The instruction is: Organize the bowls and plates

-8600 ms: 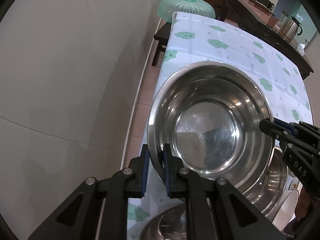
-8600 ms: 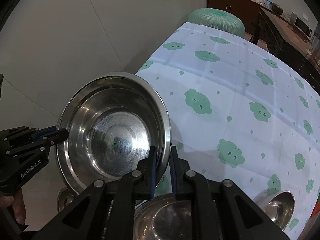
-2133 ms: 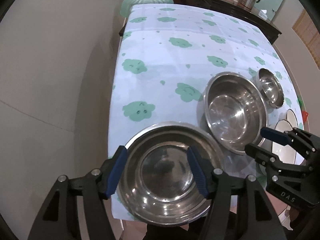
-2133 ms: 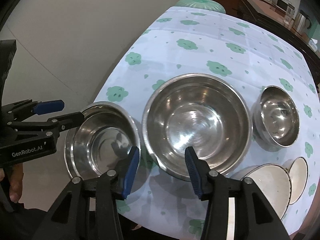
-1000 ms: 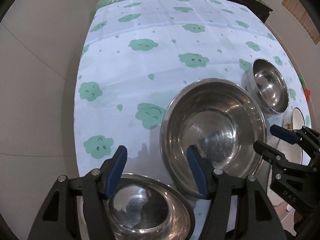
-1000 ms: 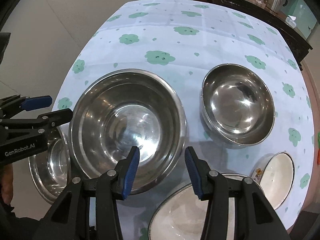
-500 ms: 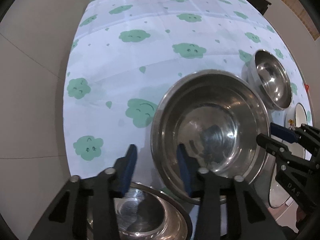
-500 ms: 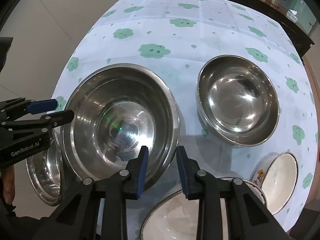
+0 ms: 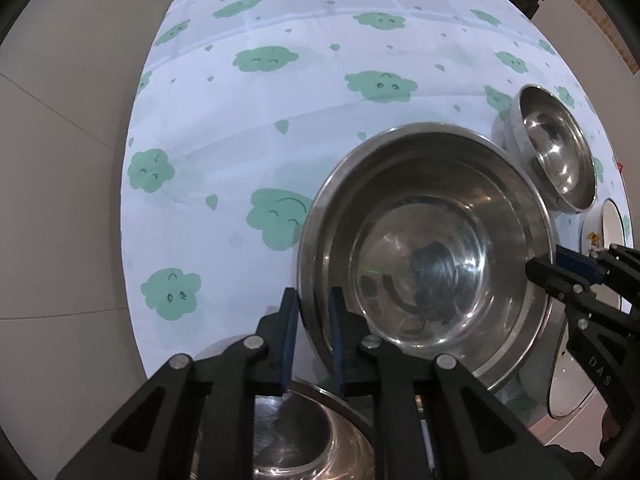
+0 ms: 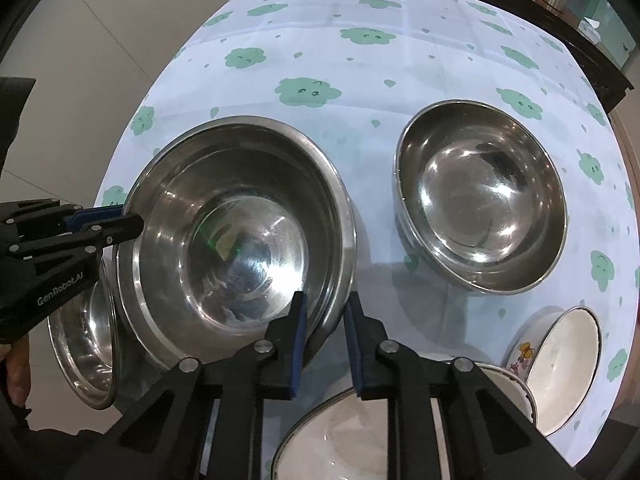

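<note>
Now the tablecloth (image 10: 420,60) fills both views, and the big steel bowl (image 10: 240,232) sits near its front edge. Both claws have just been closing: the left gripper (image 9: 312,320) pinches its rim at nine o'clock, the right gripper (image 10: 324,320) at five. At three o'clock sits the medium steel bowl (image 10: 480,200); a white bowl (image 10: 560,360), seemingly tilted, lies at four.

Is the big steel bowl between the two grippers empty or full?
Empty: the big steel bowl shows only bare, shiny metal and reflections inside.
</note>
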Motion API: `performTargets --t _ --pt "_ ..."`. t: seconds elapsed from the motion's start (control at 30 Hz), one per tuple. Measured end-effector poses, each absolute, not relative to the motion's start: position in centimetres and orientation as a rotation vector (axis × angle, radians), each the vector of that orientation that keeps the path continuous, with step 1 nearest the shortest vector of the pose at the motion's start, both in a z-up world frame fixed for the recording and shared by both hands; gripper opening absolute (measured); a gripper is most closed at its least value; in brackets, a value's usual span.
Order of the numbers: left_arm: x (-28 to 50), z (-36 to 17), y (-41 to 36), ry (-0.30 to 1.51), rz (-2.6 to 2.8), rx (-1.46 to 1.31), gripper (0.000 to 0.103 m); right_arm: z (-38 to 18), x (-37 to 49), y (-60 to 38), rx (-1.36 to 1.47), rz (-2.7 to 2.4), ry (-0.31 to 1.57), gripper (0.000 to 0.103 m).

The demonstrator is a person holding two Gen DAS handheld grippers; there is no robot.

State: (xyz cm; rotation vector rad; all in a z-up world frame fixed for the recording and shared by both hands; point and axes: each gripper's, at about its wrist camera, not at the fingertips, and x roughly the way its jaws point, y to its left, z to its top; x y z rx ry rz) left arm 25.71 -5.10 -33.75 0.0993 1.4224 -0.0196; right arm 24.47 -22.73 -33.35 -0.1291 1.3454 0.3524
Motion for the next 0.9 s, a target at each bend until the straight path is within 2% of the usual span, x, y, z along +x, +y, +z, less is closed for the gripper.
performTargets --t 0.4,0.9 --pt "25.7 -33.6 -5.2 1.416 -0.002 0.103 0.01 -33.6 24.6 -23.0 -0.1 0.36 1.345 0.017" --pt "25.9 -30.7 -4.9 1.361 -0.001 0.093 0.009 -30.5 24.6 -22.9 -0.094 0.363 1.29 0.017"
